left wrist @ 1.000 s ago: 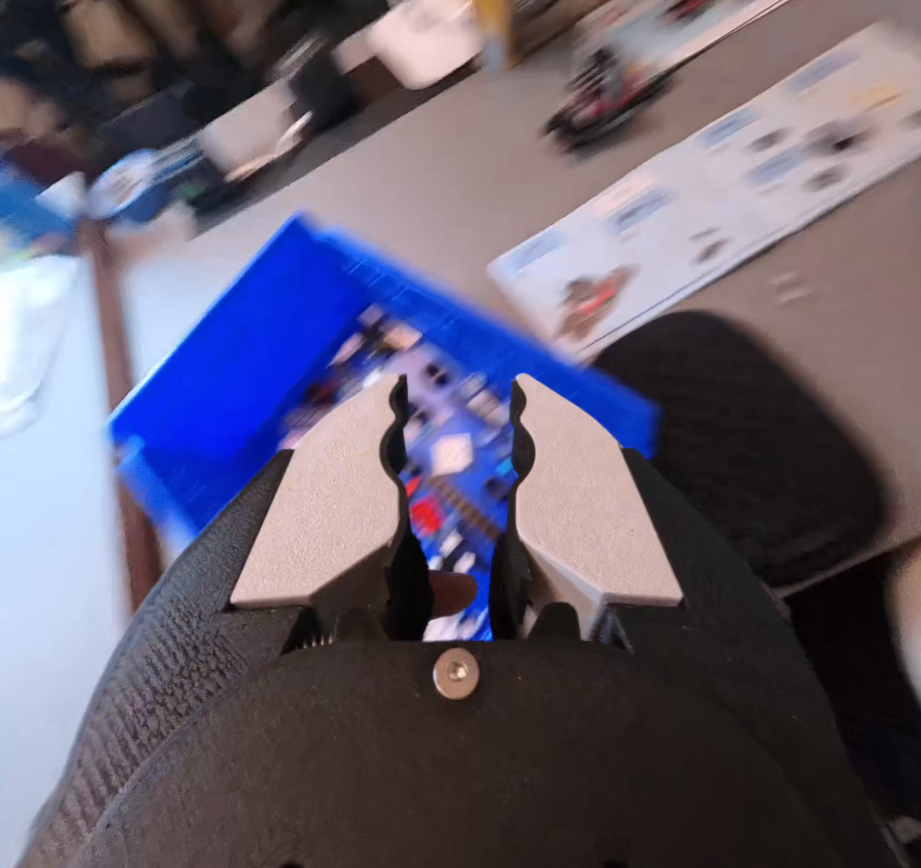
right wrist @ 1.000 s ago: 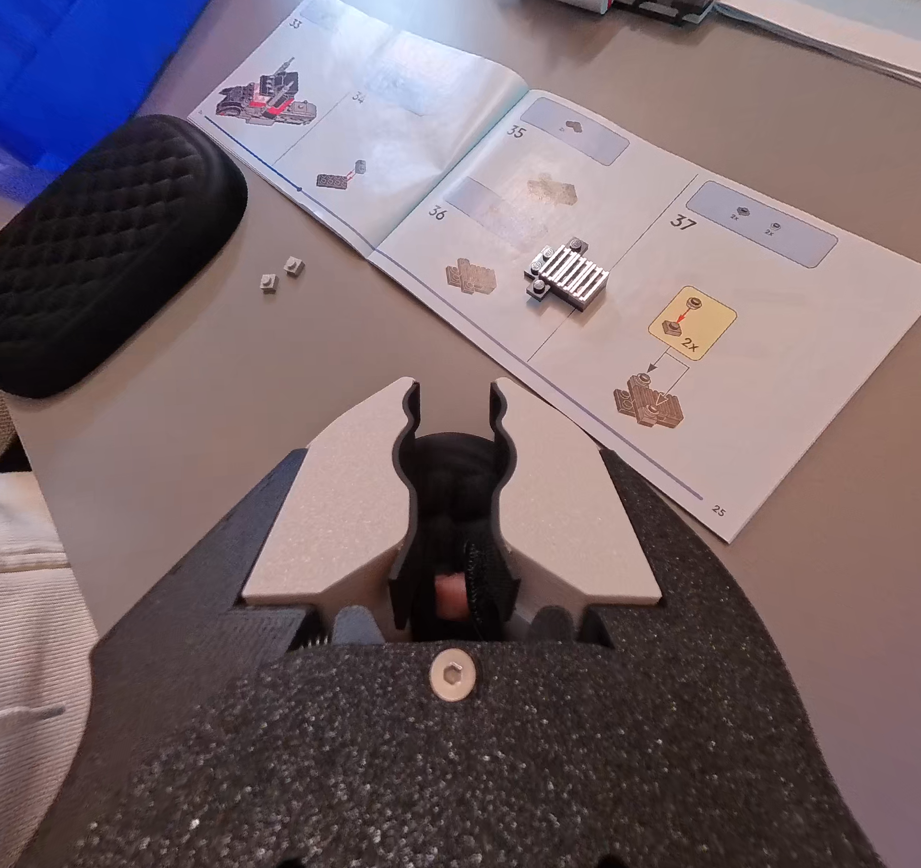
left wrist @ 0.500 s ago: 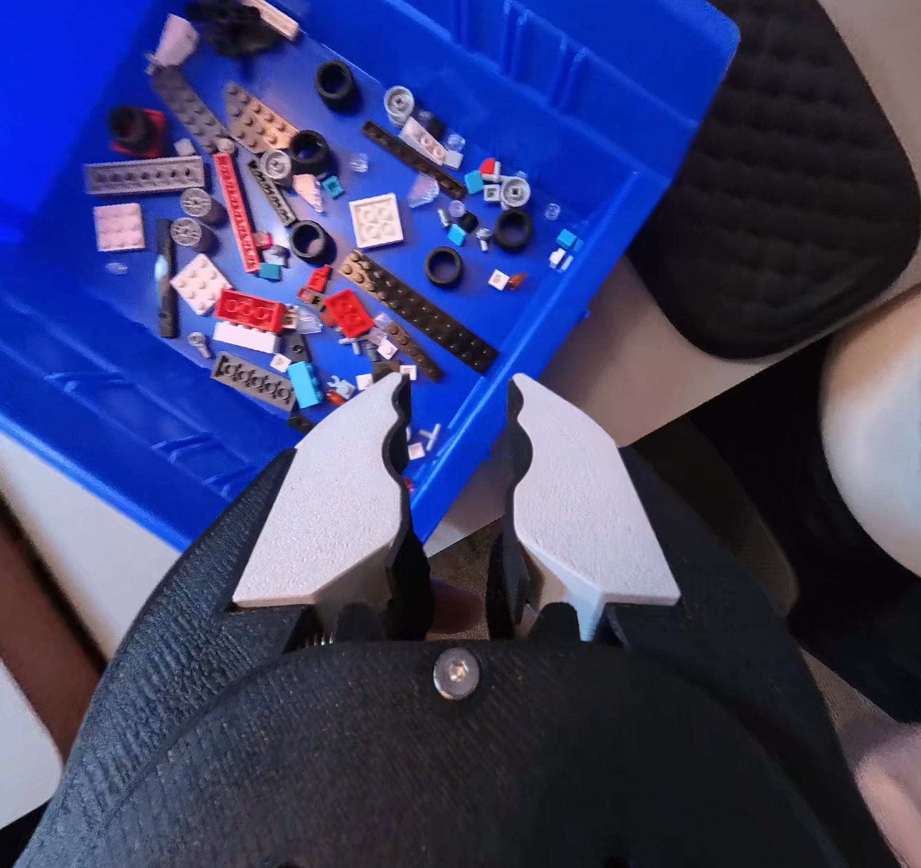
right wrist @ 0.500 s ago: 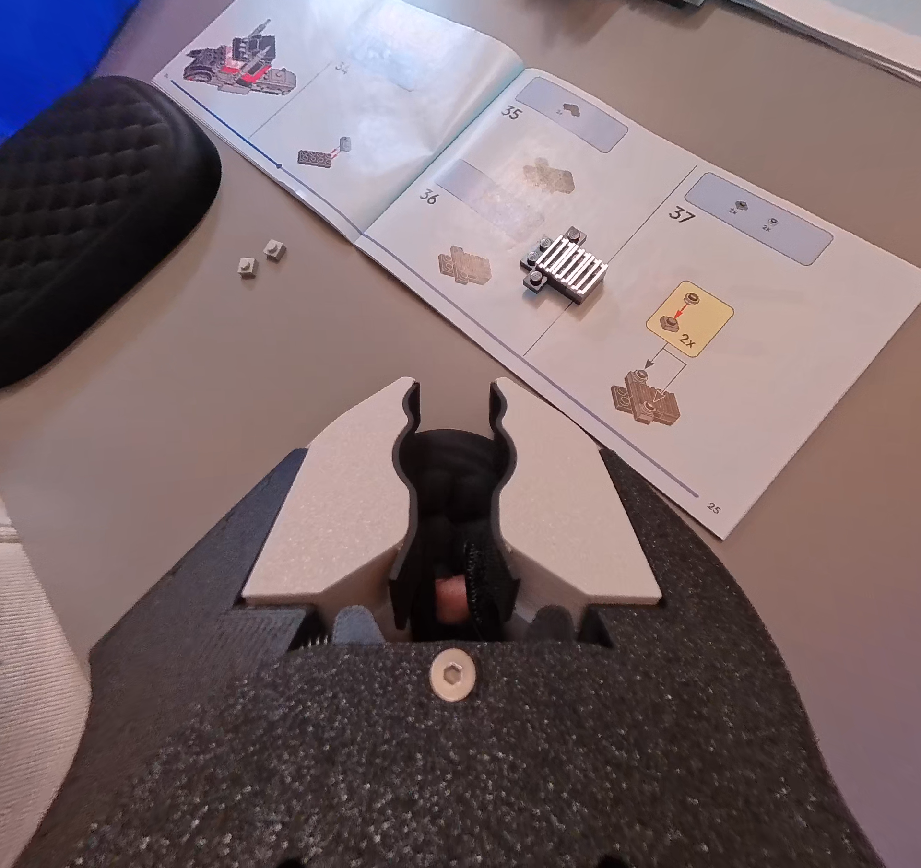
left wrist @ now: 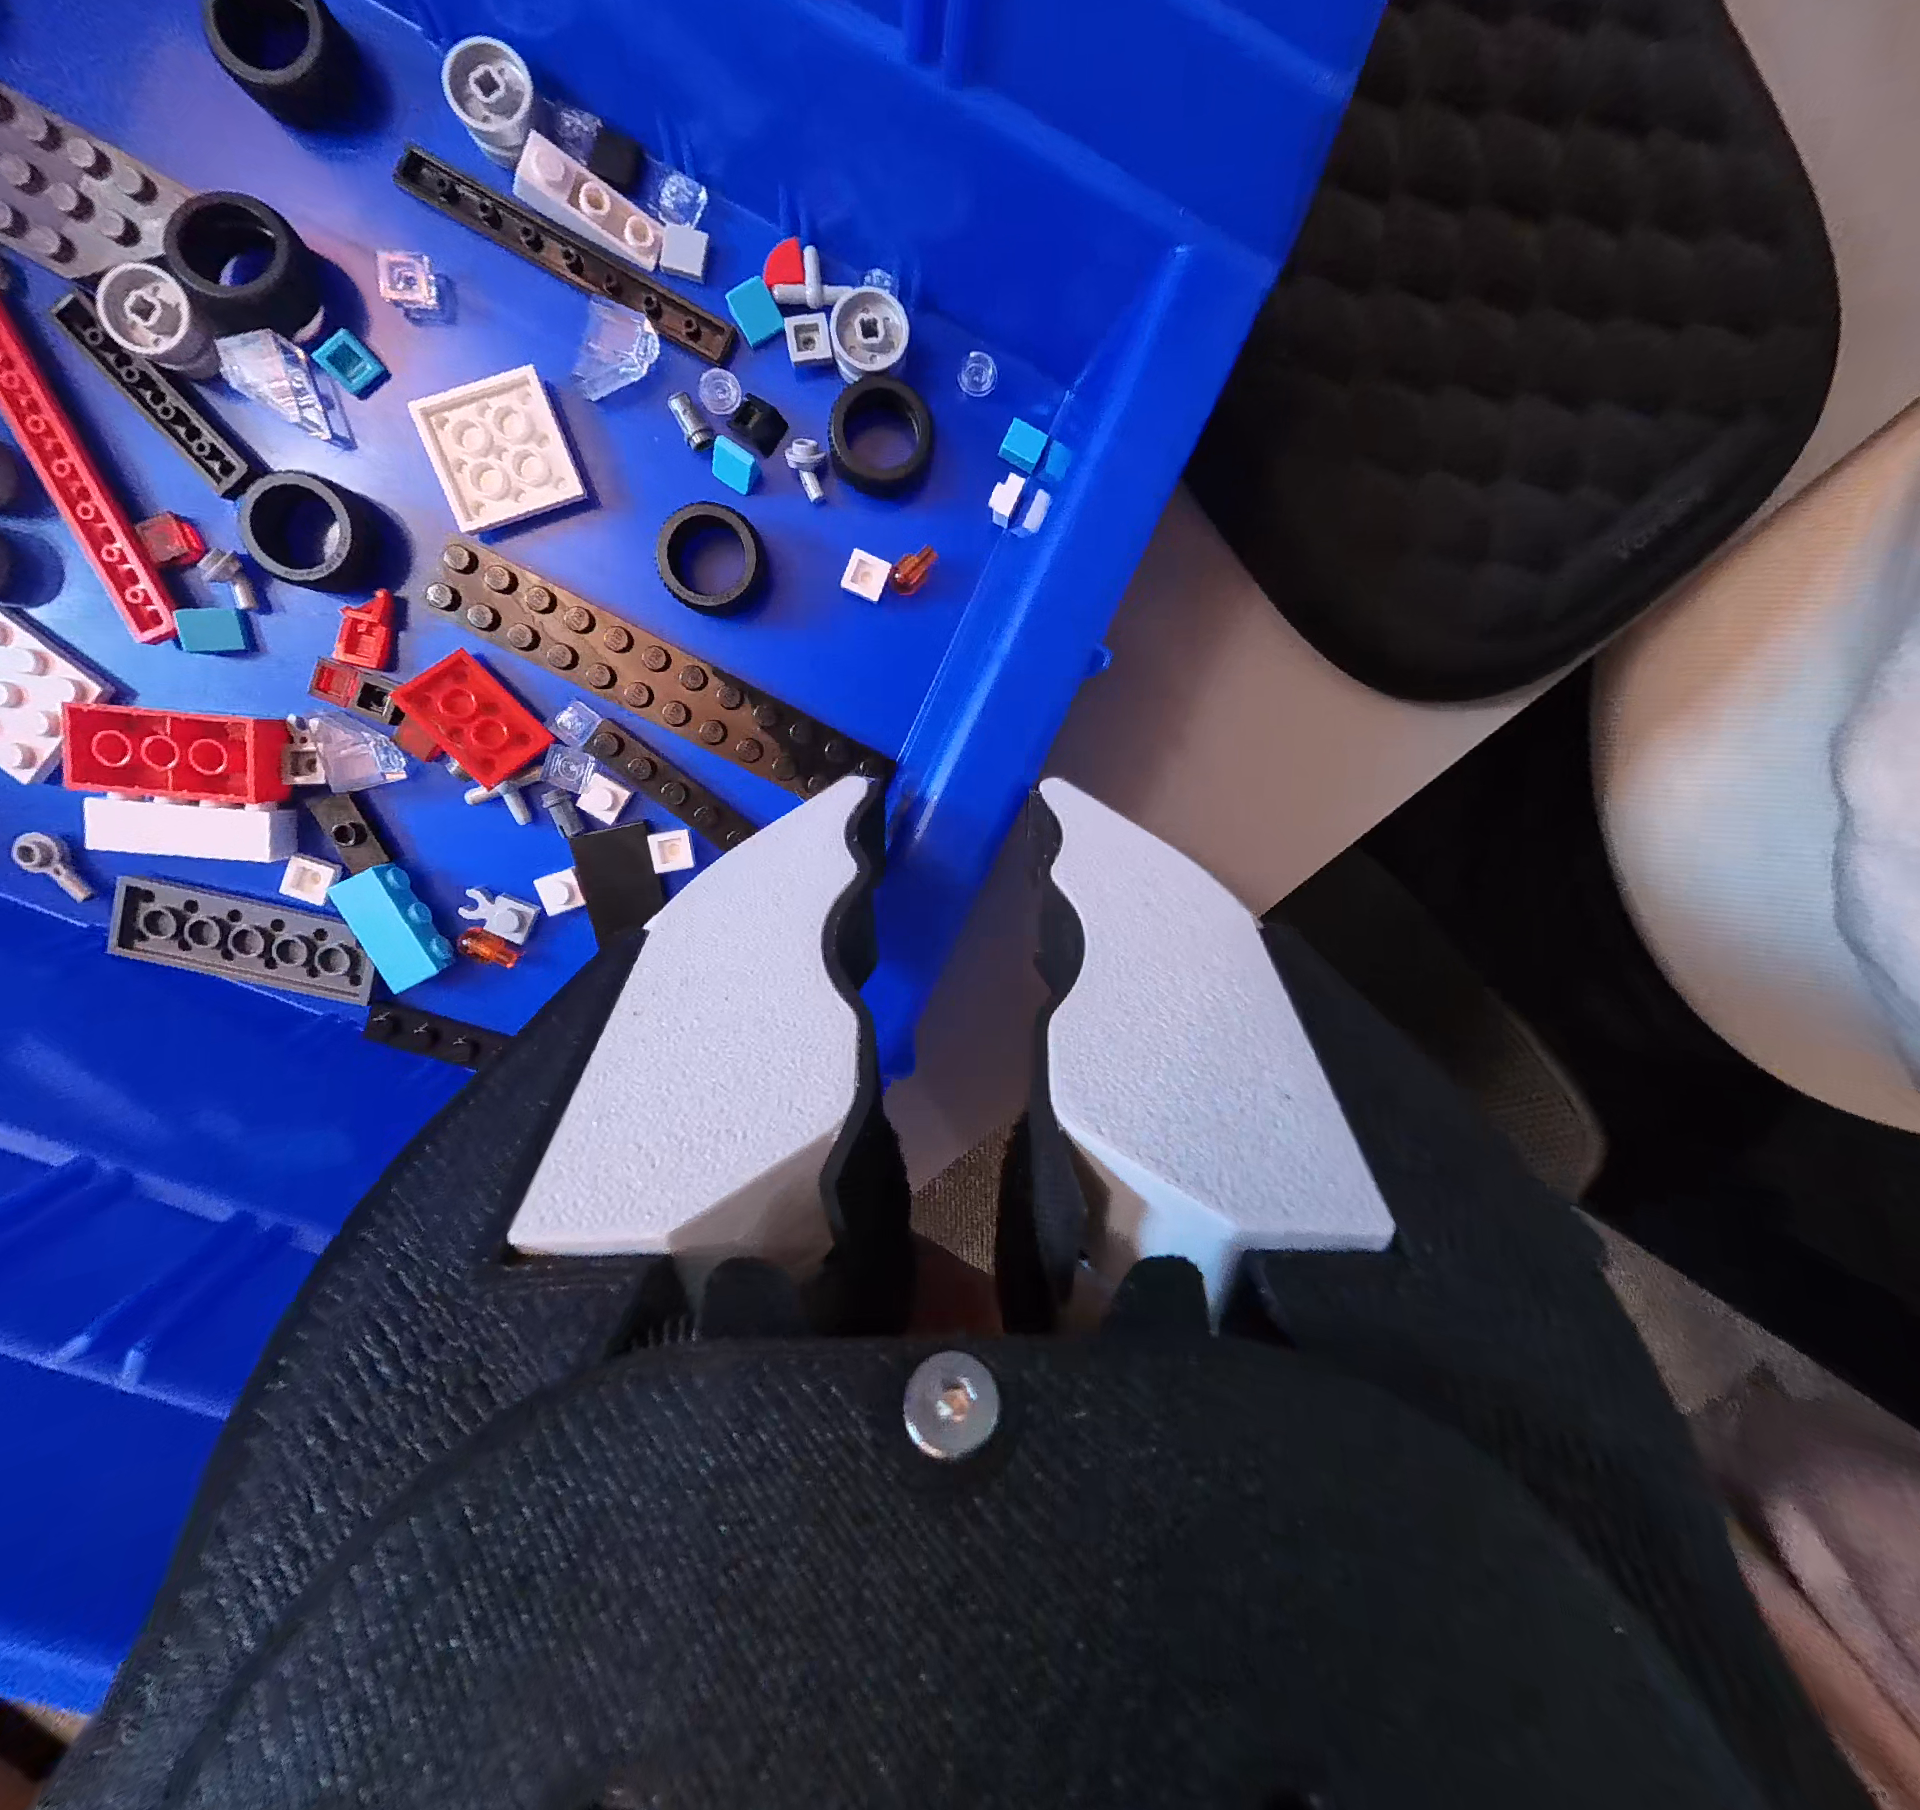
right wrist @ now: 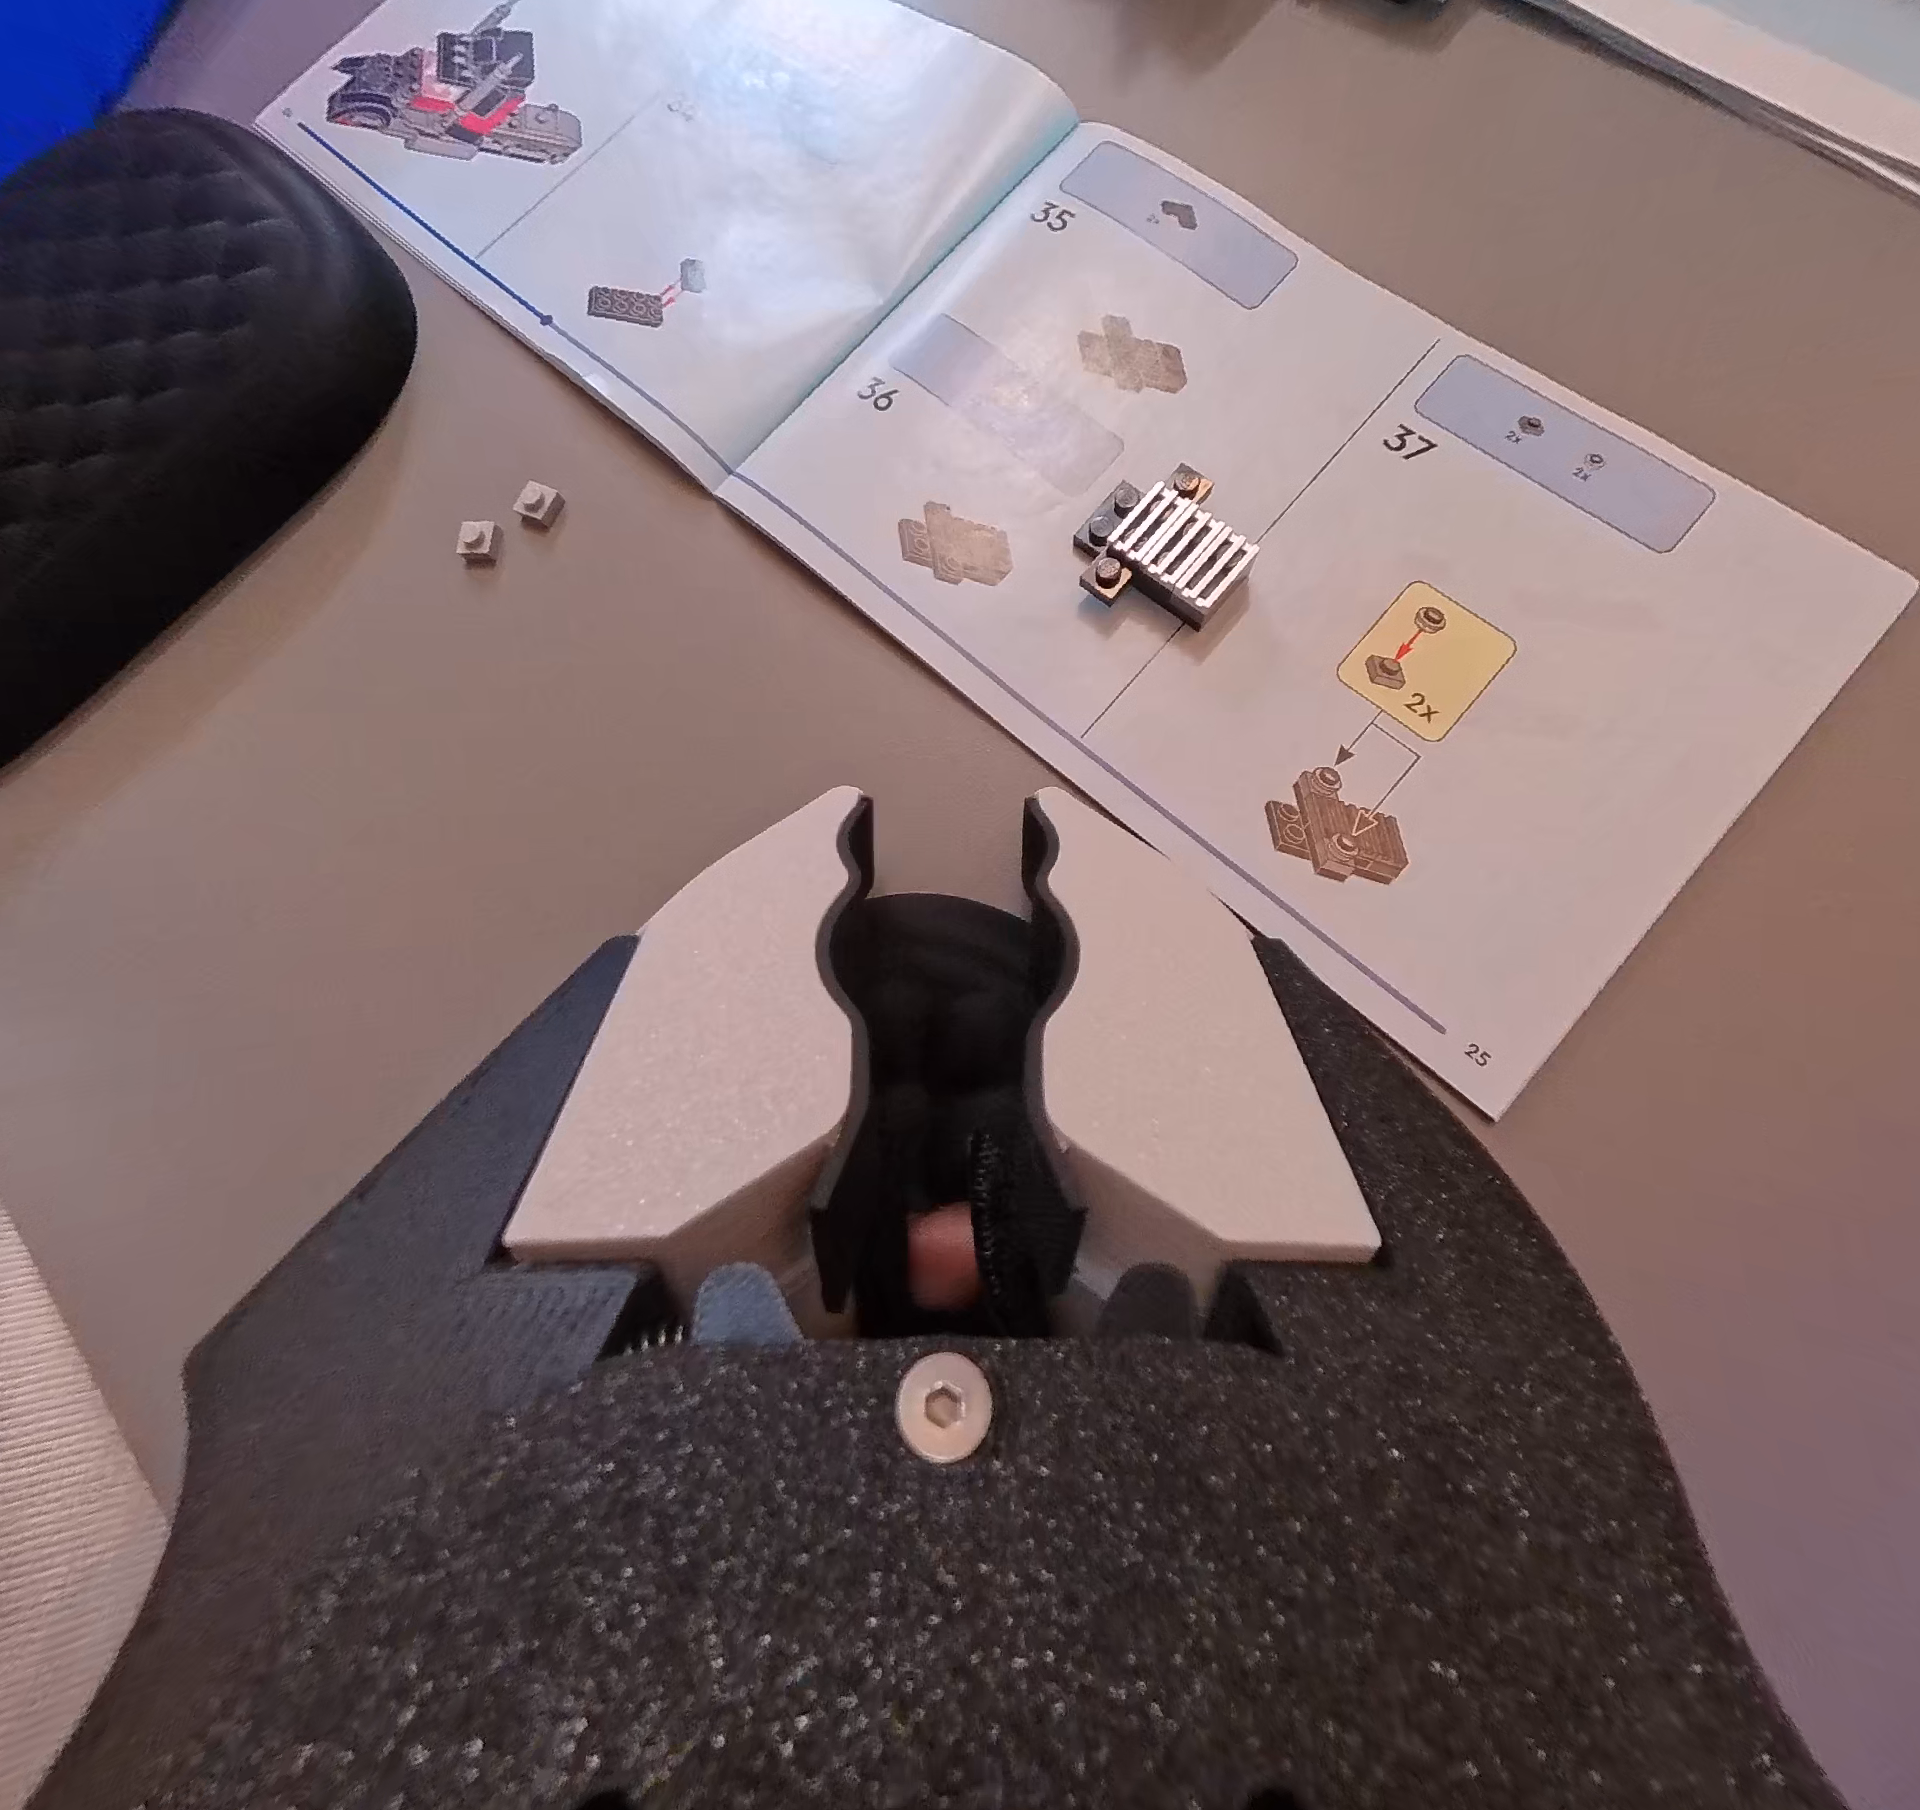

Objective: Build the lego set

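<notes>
In the left wrist view, the left gripper [left wrist: 954, 804] hangs over the near corner of the big blue plastic bin [left wrist: 997, 638], and its fingers are a little apart with nothing between them. Lots of loose lego pieces lie on the bin floor, up and to the left of the fingers. The long black studded plate [left wrist: 655, 664] is closest, and its long side runs slanting down toward the left fingertip. A small black rubber tyre [left wrist: 712, 557] and a white square plate [left wrist: 497, 448] lie farther in. A black quilted pad [left wrist: 1538, 306] sits on the worktop just beside the bin. In the right wrist view, the right gripper [right wrist: 945, 804] hangs above the bare grey worktop [right wrist: 416, 825], fingers a little apart and empty. The small grey and white grille build [right wrist: 1169, 555] rests on the open paper instruction booklet [right wrist: 1558, 617], ahead and a bit to the right. Two tiny grey one-stud plates [right wrist: 509, 524] lie ahead to the left, near the pad. I think the left gripper will pick the next piece, since it is the one at the bin.
</notes>
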Tool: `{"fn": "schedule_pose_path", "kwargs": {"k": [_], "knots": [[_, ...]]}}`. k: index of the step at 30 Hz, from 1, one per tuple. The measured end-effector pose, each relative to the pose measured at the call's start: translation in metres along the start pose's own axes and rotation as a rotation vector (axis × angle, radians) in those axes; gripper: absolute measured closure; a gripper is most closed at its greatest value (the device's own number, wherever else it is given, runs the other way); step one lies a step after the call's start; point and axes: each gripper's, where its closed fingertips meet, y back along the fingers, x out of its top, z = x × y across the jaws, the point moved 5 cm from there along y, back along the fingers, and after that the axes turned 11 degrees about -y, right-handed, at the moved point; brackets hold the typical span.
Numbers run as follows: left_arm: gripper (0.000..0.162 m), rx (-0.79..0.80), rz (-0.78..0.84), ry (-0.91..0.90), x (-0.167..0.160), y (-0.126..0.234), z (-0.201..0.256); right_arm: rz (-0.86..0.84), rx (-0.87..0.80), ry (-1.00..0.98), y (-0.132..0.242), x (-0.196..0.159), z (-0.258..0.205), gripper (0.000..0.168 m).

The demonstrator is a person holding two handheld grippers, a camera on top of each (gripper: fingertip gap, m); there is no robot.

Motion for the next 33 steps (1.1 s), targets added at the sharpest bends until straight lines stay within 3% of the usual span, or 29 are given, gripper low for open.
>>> {"fn": "schedule_pose_path", "kwargs": {"k": [21, 28, 33], "knots": [[0.138, -0.098, -0.101, -0.025, -0.002, 0.011, 0.018, 0.02, 0.086, -0.047, 0.003, 0.001, -0.001, 0.136], [0.128, 0.026, 0.044, -0.03, 0.027, 0.033, 0.0, 0.022, 0.063, -0.022, 0.003, 0.0, -0.002, 0.136], [0.126, 0.119, 0.034, 0.009, 0.035, 0.032, -0.019, 0.022, 0.05, -0.007, 0.002, 0.0, -0.002, 0.135]]}}
